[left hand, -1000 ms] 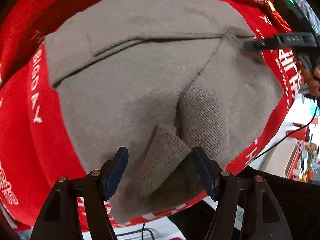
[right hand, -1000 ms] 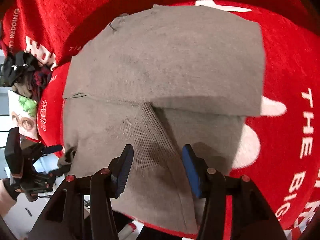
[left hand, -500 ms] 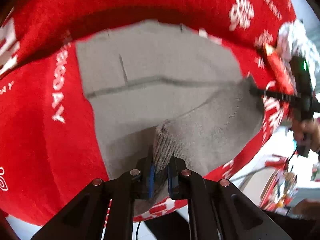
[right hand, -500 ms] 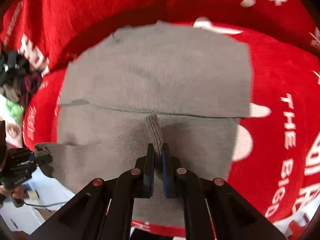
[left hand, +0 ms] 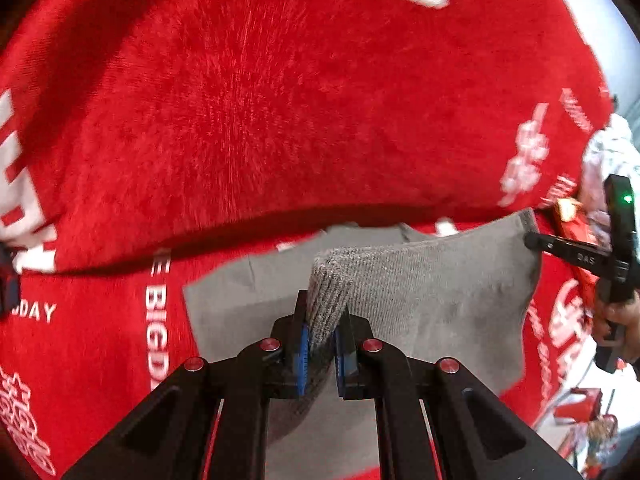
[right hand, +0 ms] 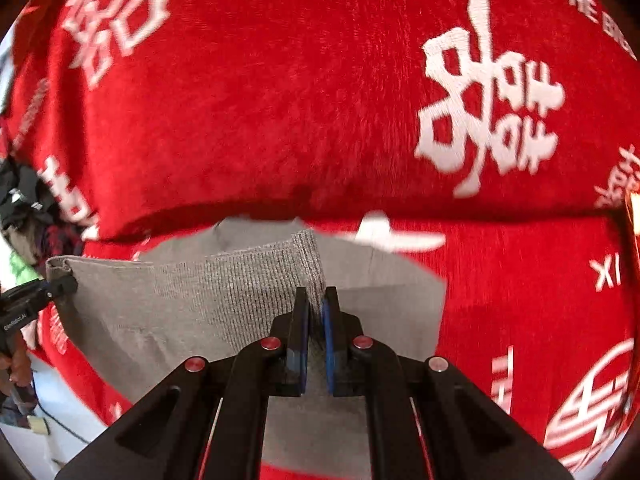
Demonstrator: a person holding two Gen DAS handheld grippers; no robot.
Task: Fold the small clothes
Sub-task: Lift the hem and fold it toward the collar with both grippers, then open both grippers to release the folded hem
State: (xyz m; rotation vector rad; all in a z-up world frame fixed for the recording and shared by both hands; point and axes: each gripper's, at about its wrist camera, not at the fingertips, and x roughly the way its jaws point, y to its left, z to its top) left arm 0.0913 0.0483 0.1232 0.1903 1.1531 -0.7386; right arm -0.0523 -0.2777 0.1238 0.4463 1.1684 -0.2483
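A grey knitted garment [left hand: 432, 300] lies on a red plush cloth [left hand: 280, 120] with white lettering. Its ribbed hem is raised off the lower layer and stretched between both grippers. In the left wrist view my left gripper [left hand: 323, 308] is shut on one ribbed hem corner, and my right gripper [left hand: 530, 240] pinches the other corner at the far right. The right wrist view shows my right gripper [right hand: 316, 300] shut on the ribbed edge of the garment [right hand: 224, 300]. There my left gripper [right hand: 66, 282] clamps the far left corner above the cloth [right hand: 280, 120].
A pile of dark clothes [right hand: 24, 200] sits at the cloth's left edge. A pale patterned bundle [left hand: 608, 152] lies at the right edge, near a person's hand [left hand: 616, 316] on the right gripper's handle. Floor clutter shows beyond the cloth's near edge.
Both grippers went from open around the ribbed hem to shut on it. They then rose and carried the hem up and towards the garment's far side.
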